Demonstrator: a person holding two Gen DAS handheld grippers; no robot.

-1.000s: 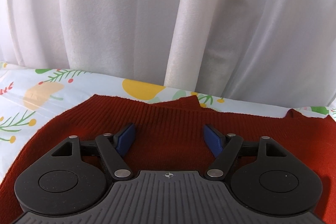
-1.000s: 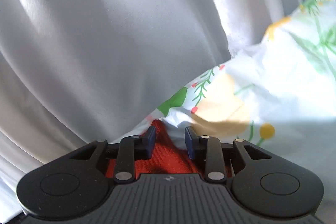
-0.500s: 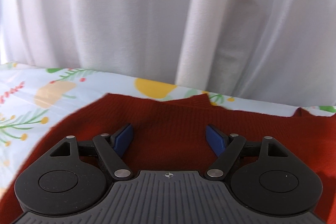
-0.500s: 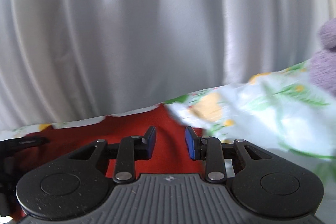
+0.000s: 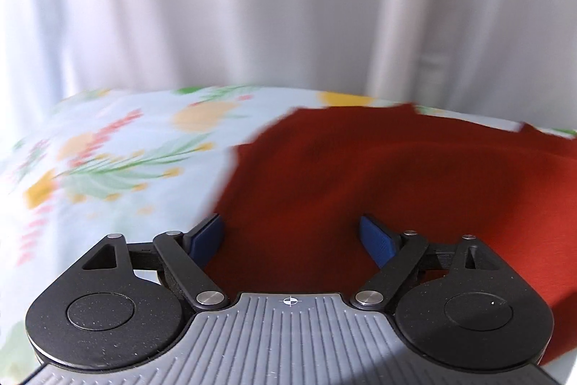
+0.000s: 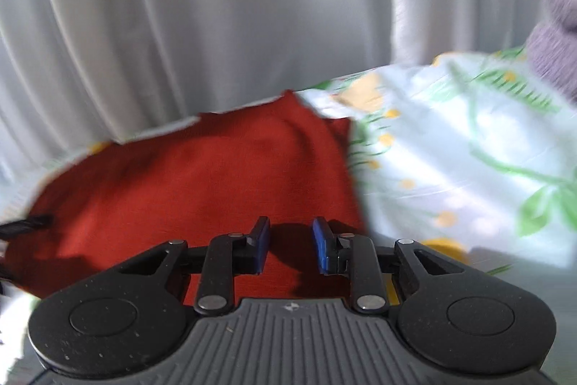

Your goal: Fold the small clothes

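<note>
A rust-red knit garment point(image 5: 378, 175) lies spread on a floral bedsheet point(image 5: 108, 161). My left gripper point(image 5: 292, 237) hovers over the garment's left edge. Its jaws are wide and still opening, and the blue pads point(image 5: 207, 235) touch no cloth. In the right wrist view the same garment point(image 6: 202, 179) fills the left and middle. My right gripper point(image 6: 291, 244) is above the garment's right edge with its jaws closing to a narrow gap. Red cloth shows below the gap, but I see none pinched between the pads.
White curtains point(image 5: 288, 6) hang close behind the bed's far edge. A purple knitted item point(image 6: 555, 38) sits on the sheet point(image 6: 468, 150) at the far right. A black part point(image 6: 25, 222), seemingly of the other gripper, shows at the left edge of the right wrist view.
The left gripper slid left to the garment's left edge and its jaws widened. The right gripper rolled level, came over the garment's right part, and its jaws narrowed slightly.
</note>
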